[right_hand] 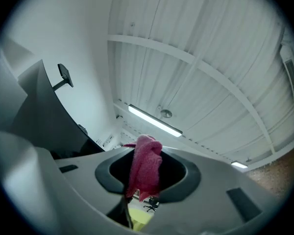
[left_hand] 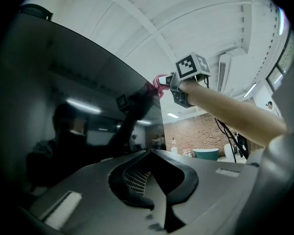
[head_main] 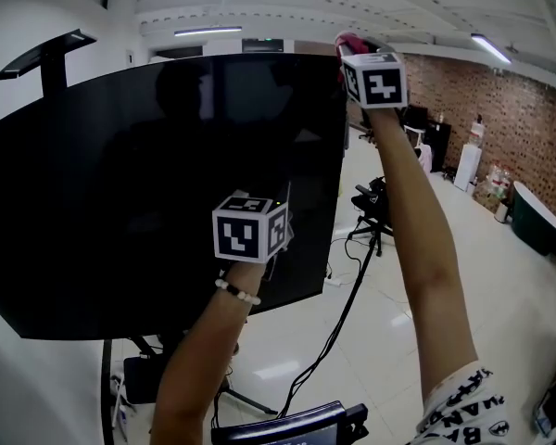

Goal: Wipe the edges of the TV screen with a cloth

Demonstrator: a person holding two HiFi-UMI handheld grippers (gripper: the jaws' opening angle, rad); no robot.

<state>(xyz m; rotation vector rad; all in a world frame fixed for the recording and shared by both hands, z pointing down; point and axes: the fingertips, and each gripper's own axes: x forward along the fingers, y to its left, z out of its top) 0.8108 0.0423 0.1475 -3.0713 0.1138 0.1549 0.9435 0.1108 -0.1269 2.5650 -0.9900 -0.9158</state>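
Observation:
A large black TV screen (head_main: 148, 184) stands on a stand and fills the left of the head view. My right gripper (head_main: 372, 74) is raised to the screen's top right corner and is shut on a pink cloth (head_main: 349, 39). In the right gripper view the pink cloth (right_hand: 145, 169) hangs between the jaws, with the TV (right_hand: 36, 114) at the left. My left gripper (head_main: 250, 232) is held in front of the screen's lower right part. In the left gripper view its jaws (left_hand: 149, 152) meet with nothing between them, facing the screen's right edge (left_hand: 162, 124). The cloth (left_hand: 159, 81) touches the top corner there.
A black bracket (head_main: 44, 52) sticks up behind the TV's top left. Cables (head_main: 343, 313) run over the pale floor under the screen. Office chairs (head_main: 375, 207) and a brick wall (head_main: 500, 109) are at the right; a dark chair back (head_main: 287, 426) is at the bottom.

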